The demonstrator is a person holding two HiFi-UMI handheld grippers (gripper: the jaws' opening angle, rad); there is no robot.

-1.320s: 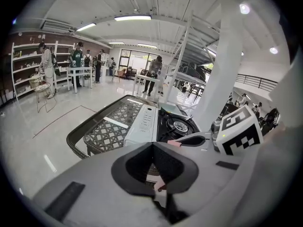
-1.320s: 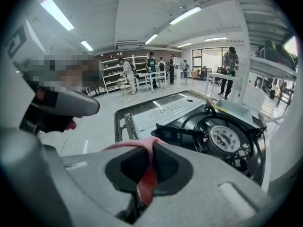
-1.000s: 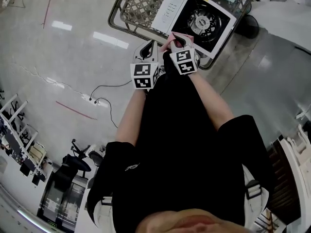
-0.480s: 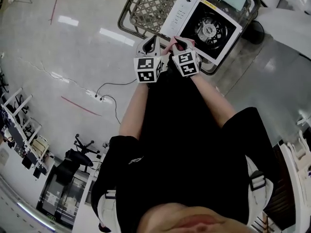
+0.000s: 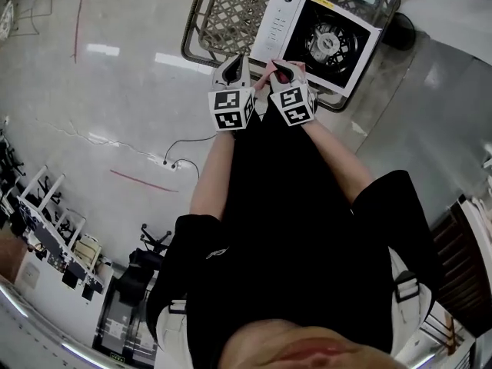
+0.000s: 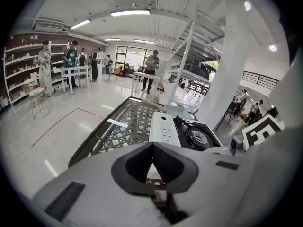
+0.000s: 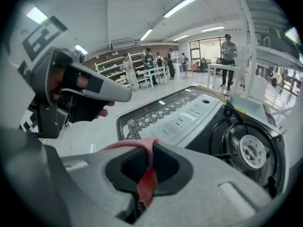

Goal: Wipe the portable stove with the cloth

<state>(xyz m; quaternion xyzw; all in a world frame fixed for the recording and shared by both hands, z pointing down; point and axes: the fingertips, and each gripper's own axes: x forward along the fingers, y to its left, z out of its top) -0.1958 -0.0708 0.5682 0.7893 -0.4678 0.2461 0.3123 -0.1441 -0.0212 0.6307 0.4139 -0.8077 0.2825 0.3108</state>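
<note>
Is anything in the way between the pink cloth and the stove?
No, nothing visible. The right gripper holds the cloth close to the stove, with only open air between them. The left gripper is off to the side, shut and empty.

Bright, even light falls from ceiling strip lamps (image 6: 130,13); the glossy floor (image 5: 115,98) throws back white glare streaks. Fisheye distortion bends the edges; both gripper views have black corners and soft foregrounds.
</note>
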